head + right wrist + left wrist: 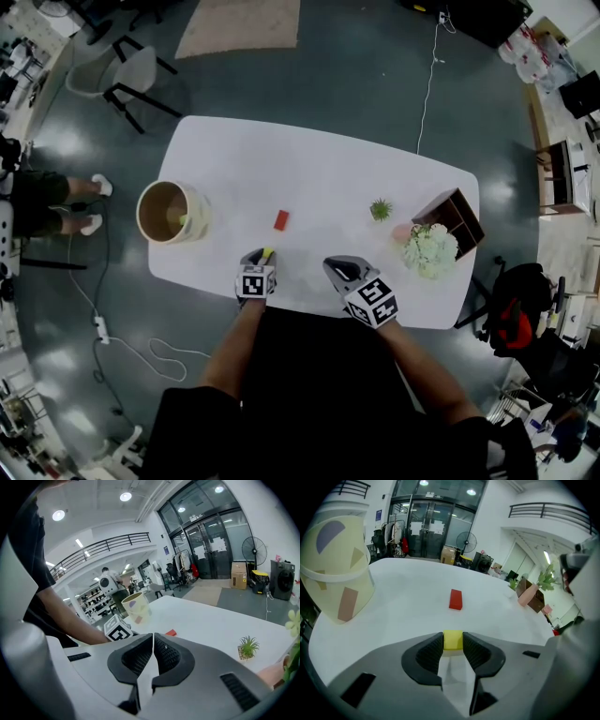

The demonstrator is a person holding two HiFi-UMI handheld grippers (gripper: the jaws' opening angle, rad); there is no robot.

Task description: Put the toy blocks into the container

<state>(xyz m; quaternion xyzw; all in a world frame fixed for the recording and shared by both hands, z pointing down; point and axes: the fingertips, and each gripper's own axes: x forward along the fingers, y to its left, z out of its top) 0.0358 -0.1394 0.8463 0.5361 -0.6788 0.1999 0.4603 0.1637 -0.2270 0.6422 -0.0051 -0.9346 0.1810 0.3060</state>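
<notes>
Head view: a person stands at the near edge of a white tabletop with a gripper in each hand. The left gripper points down at the tabletop close to that edge. In the left gripper view its fingers pinch a small yellow block, one dark ribbed pad against each side. The block sits low against the white surface; whether it has lifted off cannot be told.

Further in on the tabletop, well apart from the yellow one, a red block lies on its own. The container, a cream round tub printed with pastel shapes, stands upright and open near the tabletop's left end, to the left of both blocks. Something small and yellow-green shows inside it, too small to identify.

The right gripper is held just right of the left one, over the near edge. In the right gripper view its fingers are pressed together with nothing between them.

Toward the right end stand a small green potted plant, a bunch of white flowers and, just beside the flowers, a brown wooden box.
</notes>
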